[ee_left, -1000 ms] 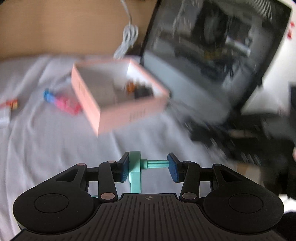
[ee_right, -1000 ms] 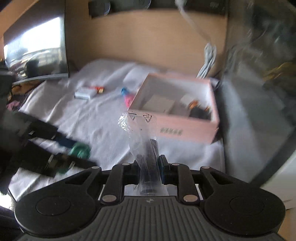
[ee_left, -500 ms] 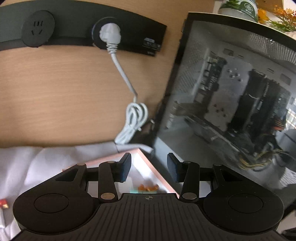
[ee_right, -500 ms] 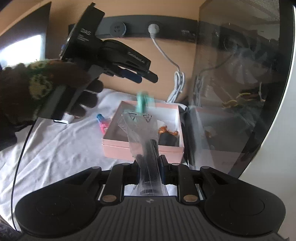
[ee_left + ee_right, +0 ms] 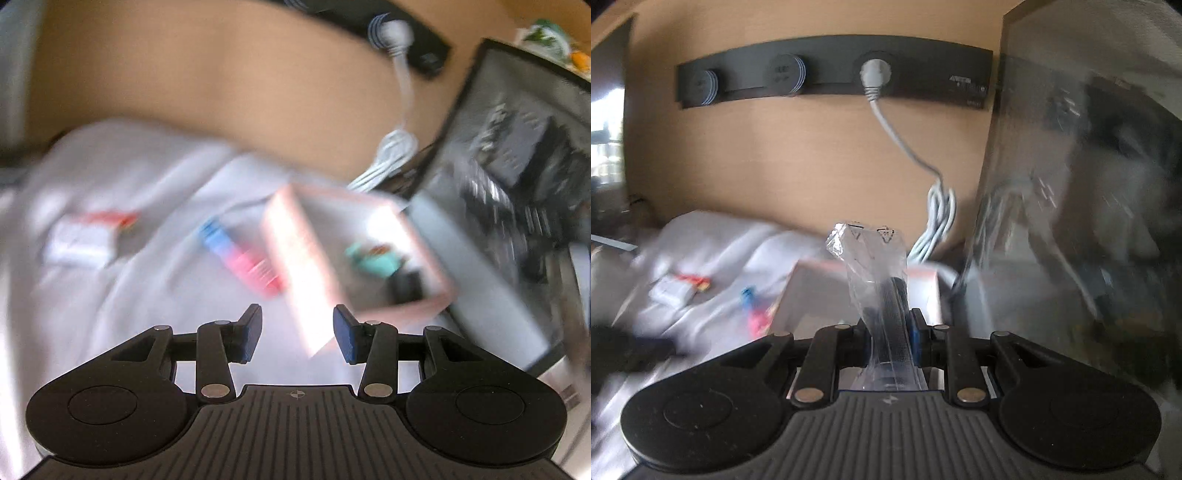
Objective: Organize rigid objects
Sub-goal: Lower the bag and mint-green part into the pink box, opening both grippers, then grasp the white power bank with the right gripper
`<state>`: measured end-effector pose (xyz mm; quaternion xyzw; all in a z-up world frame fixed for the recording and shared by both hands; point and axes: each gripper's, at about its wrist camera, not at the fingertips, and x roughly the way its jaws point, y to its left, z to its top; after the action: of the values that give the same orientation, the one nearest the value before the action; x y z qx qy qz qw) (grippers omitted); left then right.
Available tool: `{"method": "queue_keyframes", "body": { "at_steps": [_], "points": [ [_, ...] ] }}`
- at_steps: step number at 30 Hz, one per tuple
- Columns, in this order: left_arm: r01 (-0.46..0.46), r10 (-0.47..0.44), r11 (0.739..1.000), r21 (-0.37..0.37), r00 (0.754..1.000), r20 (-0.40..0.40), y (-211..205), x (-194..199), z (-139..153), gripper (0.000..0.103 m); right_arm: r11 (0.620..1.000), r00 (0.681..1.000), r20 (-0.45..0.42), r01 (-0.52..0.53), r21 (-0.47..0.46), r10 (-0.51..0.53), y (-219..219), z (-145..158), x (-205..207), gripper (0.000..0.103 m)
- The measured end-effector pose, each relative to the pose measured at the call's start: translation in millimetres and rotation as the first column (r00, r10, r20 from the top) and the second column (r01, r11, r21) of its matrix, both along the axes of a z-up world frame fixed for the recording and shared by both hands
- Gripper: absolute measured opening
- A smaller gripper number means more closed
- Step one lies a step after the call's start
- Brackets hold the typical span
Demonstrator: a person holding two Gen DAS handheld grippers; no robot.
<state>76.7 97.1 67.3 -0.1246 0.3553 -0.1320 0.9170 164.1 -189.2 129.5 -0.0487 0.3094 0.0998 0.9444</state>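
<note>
1. Looking at it, the left gripper [image 5: 297, 334] was partly open with nothing between its pads, probably because its teal piece [image 5: 373, 260] already lay in the pink box [image 5: 306, 280].
2. The right gripper [image 5: 889, 338] was clamped on a bagged black part [image 5: 886, 295], bag end sticking up past the pads, I'd guess so it could be dropped in the box next.
3. Left of the box, a pink-blue item [image 5: 240, 254] and a white-red pack [image 5: 85, 240] sat loose on the cloth [image 5: 147, 302], not sorted yet.
</note>
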Motion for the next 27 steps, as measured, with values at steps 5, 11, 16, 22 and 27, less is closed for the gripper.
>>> {"method": "queue_keyframes", "body": {
  "at_steps": [5,11,16,22,27],
  "points": [
    [-0.164,0.166,0.986,0.037,0.983,-0.081,57.1,-37.0,-28.4,0.047,0.999,0.999,-0.051,-0.002,-0.036,0.000,26.4,-27.3,38.5,0.068],
    [-0.299,0.303,0.953,0.046,0.948,-0.098,108.8,-58.1,-43.2,0.046,0.988,0.979,-0.133,-0.157,0.000,0.155,91.8,-63.3,26.9,0.068],
    [-0.328,0.330,0.944,0.039,0.942,-0.069,133.0,-69.8,-43.9,0.046,0.932,0.922,-0.138,-0.360,0.036,0.362,175.0,-77.0,23.2,0.070],
    [-0.324,0.324,0.946,0.007,0.944,-0.063,148.7,-85.1,-39.9,0.046,0.895,0.875,-0.187,-0.432,0.110,0.446,278.7,-99.6,47.5,0.077],
    [-0.324,0.322,0.946,-0.011,0.944,-0.071,165.8,-94.8,-42.0,0.046,0.919,0.894,-0.210,-0.385,0.088,0.395,344.2,-120.4,72.2,0.080]
  ]
}}
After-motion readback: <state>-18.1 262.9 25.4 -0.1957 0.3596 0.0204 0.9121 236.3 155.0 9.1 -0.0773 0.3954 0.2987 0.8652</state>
